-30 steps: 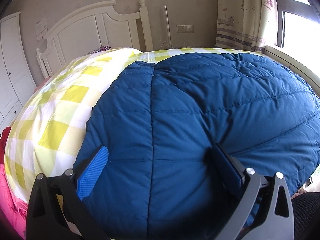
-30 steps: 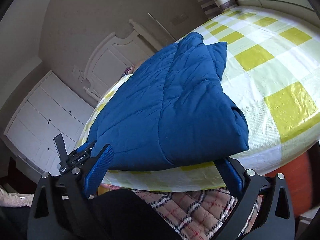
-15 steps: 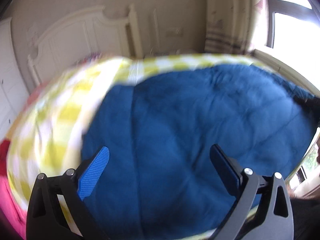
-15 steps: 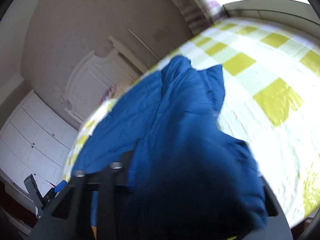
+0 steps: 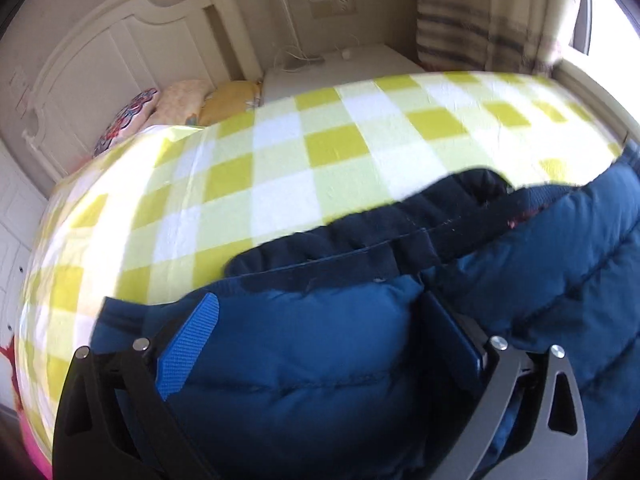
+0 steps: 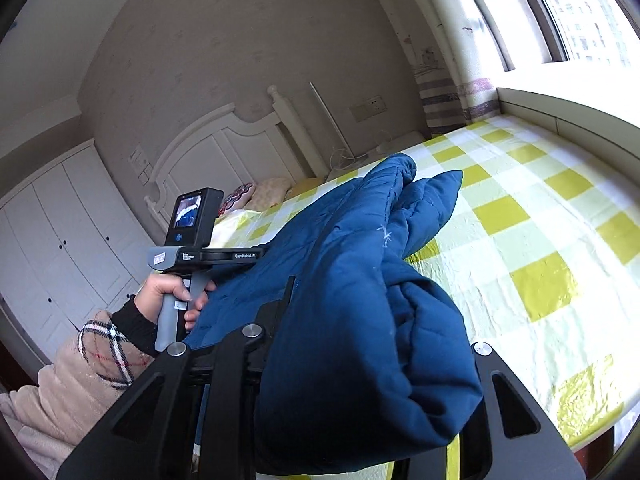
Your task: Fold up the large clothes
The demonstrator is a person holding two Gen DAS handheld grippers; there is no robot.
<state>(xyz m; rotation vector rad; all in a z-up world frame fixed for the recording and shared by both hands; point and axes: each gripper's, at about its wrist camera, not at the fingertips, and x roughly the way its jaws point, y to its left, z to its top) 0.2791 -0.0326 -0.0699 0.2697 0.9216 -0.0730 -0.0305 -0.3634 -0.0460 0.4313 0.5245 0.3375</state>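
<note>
A large blue quilted down jacket (image 5: 540, 292) lies bunched on the yellow-and-white checked bed (image 5: 320, 148). My left gripper (image 5: 316, 332) has a thick fold of the jacket between its fingers, with the dark ribbed hem (image 5: 360, 240) just beyond; the fingers stand wide around the bulk. My right gripper (image 6: 360, 344) is buried in a raised fold of the jacket (image 6: 360, 280), its fingertips hidden by fabric. The left gripper's handle and hand (image 6: 188, 276) show in the right wrist view, at the jacket's left side.
A white headboard (image 6: 224, 148) and pillows (image 5: 172, 100) are at the far end. White wardrobes (image 6: 60, 220) stand on the left. A curtain (image 6: 440, 40) and window ledge (image 6: 560, 108) run along the right. A bedside table (image 5: 340, 68) with cables sits by the headboard.
Both grippers moved in onto the jacket and lifted it: the flat jacket is now bunched and raised at the near edge, exposing more checked bedding beyond.
</note>
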